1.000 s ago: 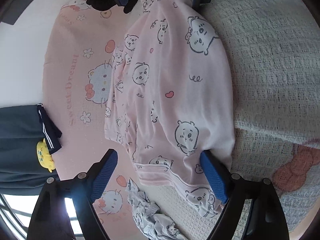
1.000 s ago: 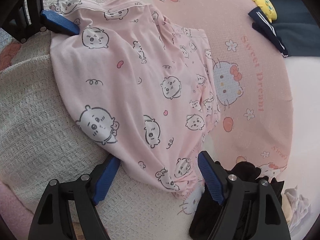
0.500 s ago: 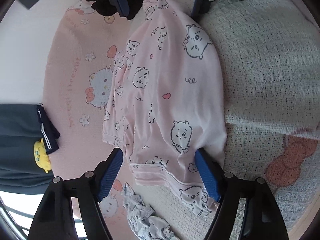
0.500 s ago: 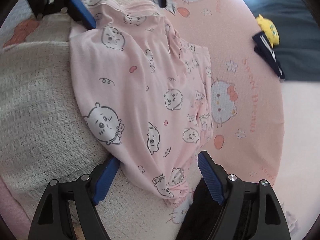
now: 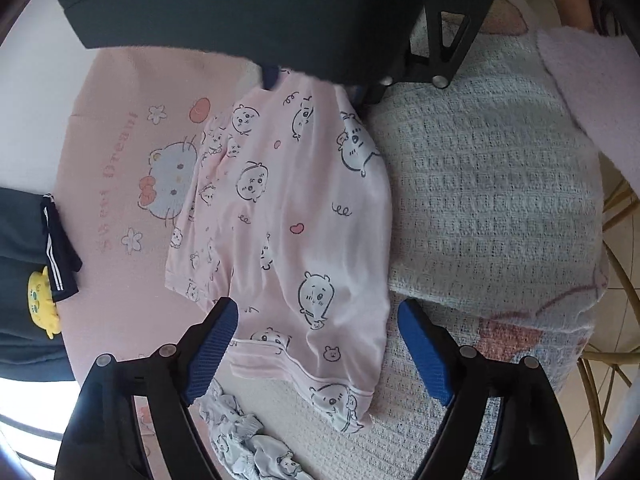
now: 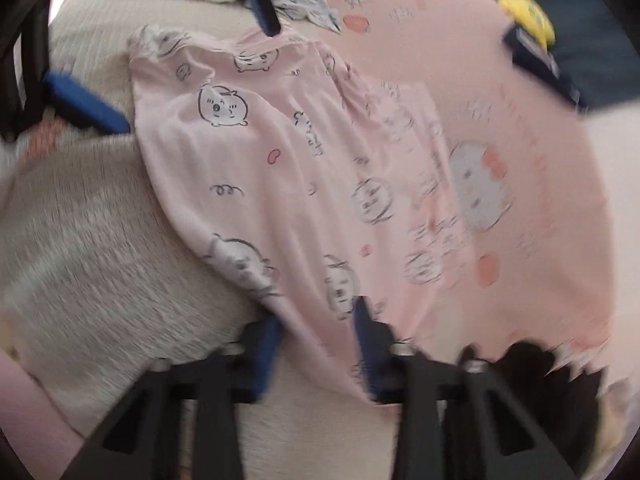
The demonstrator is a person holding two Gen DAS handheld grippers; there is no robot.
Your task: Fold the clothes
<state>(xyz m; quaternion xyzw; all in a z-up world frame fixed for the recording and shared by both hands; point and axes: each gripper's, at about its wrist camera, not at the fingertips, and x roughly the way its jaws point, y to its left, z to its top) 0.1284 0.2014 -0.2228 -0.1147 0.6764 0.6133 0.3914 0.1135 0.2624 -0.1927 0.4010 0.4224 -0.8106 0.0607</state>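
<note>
Right fingers (image 6: 316, 344) newly narrowed around pink garment (image 5: 296, 216)

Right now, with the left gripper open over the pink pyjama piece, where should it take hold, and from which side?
Take the piped hem of the pink pyjama piece. It is the edge nearest the left gripper and lies flat and fairly straight between its open fingers. Coming straight forward and down from that side should pinch it cleanly.
</note>
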